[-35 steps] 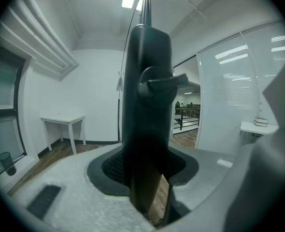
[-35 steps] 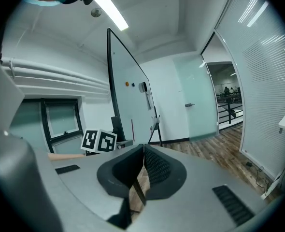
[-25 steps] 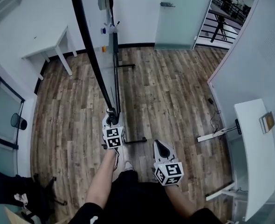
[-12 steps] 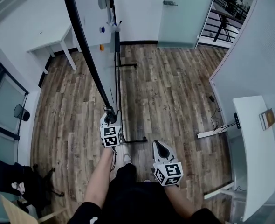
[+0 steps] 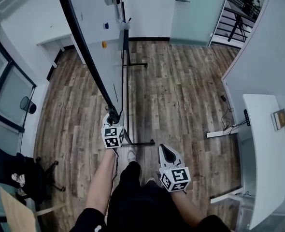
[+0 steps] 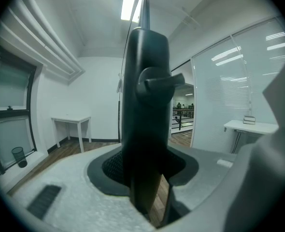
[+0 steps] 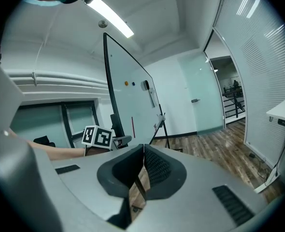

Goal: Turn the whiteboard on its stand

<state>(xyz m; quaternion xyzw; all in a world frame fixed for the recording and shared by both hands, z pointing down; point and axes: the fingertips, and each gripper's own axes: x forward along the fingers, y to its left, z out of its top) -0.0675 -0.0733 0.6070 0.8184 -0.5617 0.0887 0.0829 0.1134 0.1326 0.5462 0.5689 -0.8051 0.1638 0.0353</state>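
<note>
Though level — left gripper (image 5: 113, 118) on whiteboard (image 5: 82, 45)

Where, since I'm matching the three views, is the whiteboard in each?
Head view: whiteboard, upper left, black edge running down into the left tongs.
Left gripper view: its dark edge fills the centre, clamped between the tongs.
Right gripper view: upper left of centre.
Shared landmark: the doorway with railings.
</note>
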